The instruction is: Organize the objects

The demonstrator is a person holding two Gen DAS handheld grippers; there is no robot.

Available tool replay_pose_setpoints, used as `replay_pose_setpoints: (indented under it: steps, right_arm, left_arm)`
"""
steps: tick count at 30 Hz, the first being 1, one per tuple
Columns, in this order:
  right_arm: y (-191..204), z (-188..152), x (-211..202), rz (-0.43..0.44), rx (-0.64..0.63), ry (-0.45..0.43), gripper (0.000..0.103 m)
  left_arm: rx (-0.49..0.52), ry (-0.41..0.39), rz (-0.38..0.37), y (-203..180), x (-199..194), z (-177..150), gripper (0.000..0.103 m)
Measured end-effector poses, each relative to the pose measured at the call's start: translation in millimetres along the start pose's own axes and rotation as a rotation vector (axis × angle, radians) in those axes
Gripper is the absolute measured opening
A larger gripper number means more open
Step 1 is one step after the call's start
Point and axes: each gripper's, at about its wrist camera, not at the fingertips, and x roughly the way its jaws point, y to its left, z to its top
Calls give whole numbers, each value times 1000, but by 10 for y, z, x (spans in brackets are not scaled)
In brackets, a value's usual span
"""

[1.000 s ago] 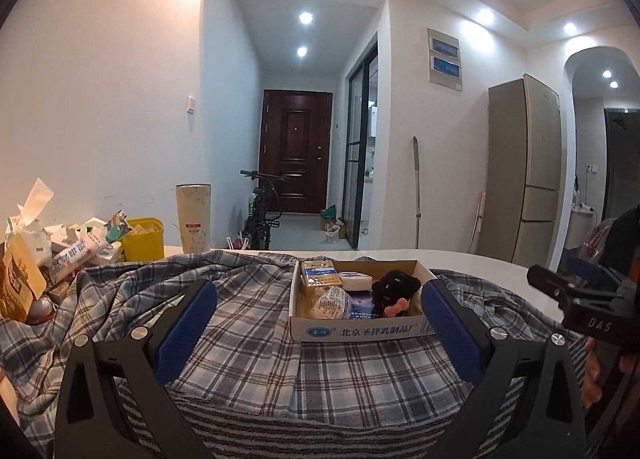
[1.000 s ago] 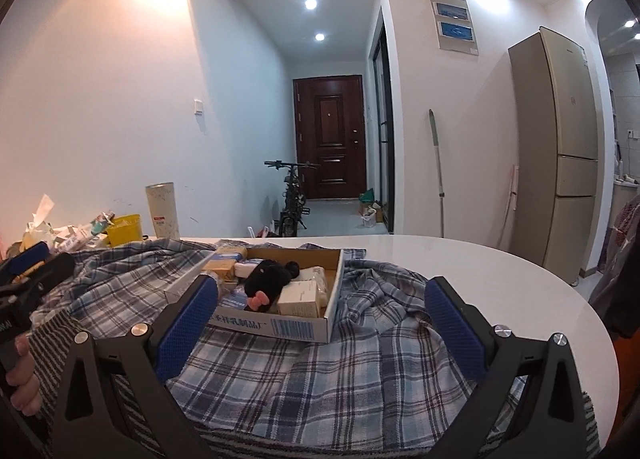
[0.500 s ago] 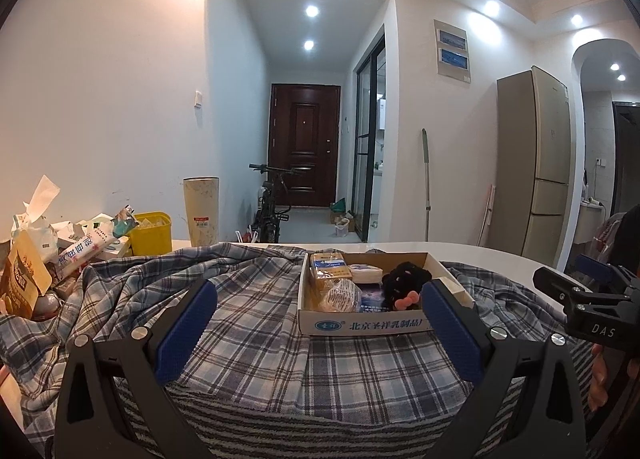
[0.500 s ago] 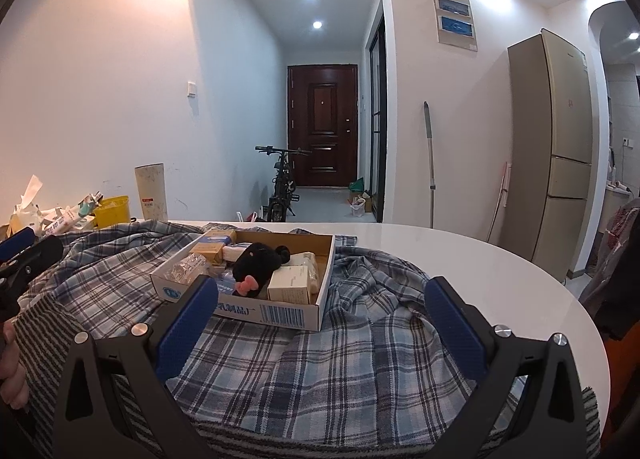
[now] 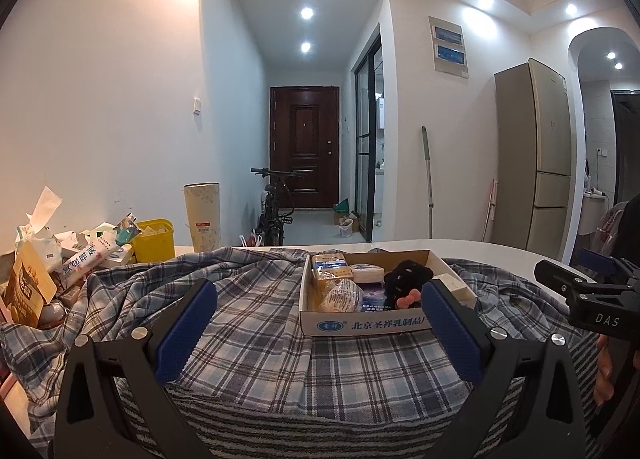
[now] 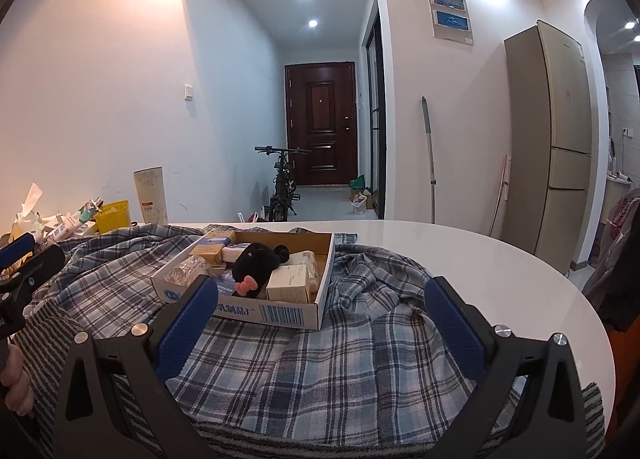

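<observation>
A shallow cardboard box [image 5: 360, 325] [image 6: 280, 313] sits on a blue plaid shirt [image 5: 260, 319] [image 6: 360, 339] spread over the white table. It holds small packets, a white carton [image 6: 288, 287] and a black plush toy [image 5: 404, 285] [image 6: 256, 263] with a pink bow. My left gripper [image 5: 320, 323] is open and empty, held low in front of the box. My right gripper [image 6: 320, 323] is open and empty, to the right of the box. A striped cloth [image 5: 320, 419] lies at the near edge.
Clutter of packets and bags [image 5: 48, 271] and a yellow tub [image 5: 154, 241] stand at the table's left, with a tall paper cup [image 5: 202, 217] behind. The white table [image 6: 460, 259] shows bare at the right. A fridge [image 6: 556, 139] and a bicycle [image 6: 284, 183] stand beyond.
Both views have shifted slightly: the box sits a little more to the right in the left view and lower left in the right view. Both grippers stay open and empty.
</observation>
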Motion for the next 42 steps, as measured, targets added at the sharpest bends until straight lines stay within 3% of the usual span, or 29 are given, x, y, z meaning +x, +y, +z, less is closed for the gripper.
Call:
replay_pose_setpoints:
  steps: [42]
  right_arm:
    - [-42, -5, 22, 4, 27, 16, 103]
  left_arm:
    - [-13, 11, -1, -11, -5, -5, 103]
